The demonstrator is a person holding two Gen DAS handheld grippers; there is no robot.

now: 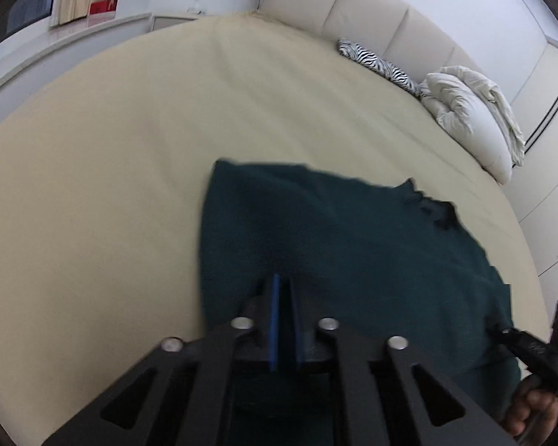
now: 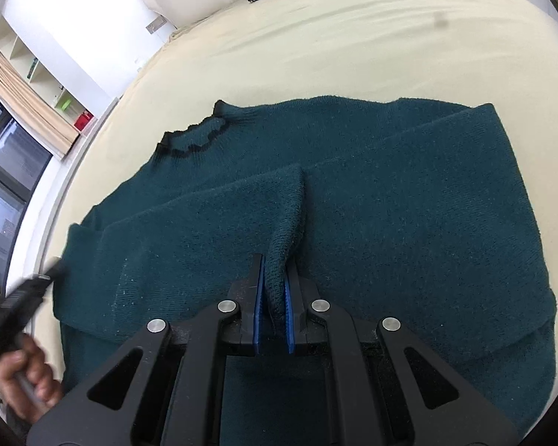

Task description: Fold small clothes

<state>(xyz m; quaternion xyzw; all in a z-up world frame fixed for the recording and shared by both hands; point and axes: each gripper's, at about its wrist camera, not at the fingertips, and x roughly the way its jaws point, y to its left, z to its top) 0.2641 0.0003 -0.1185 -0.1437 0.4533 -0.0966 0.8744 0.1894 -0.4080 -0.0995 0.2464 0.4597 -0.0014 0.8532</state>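
A: Status of the right claw [image 2: 274, 290]?

B: Clamped on a raised ridge of knit. The fabric between the blue pads belongs to the sleeve [image 2: 212, 215] of the dark teal sweater [image 2: 409, 223]; the cuff end runs up into the jaws, and the rest of the sleeve lies across the body panel to the claw's left.

A: Why hold it by the cuff?

B: Judgement: the cuff end gives control of the whole sleeve, so it can be laid inward over the torso, the usual step before folding the body.

A: And the left claw [image 1: 283, 297]?

B: Its blue pads stand together. In its own view no cloth can be made out between them, though motion blur limits certainty. It sits over the sweater's near portion, with the garment extending ahead and to its right.

A: Where is the garment?

B: Flat on the beige bed sheet [image 2: 353, 48], directly below and ahead of both claws. The collar [image 2: 195, 137] with its dark trim lies ahead-left of the right claw. The opposite sleeve appears already folded in, ahead-right.

A: Anything else nearby?

B: A zebra-print pillow [image 1: 375, 63] and a white duvet [image 1: 468, 111], far ahead of the left claw and well apart from the sweater.
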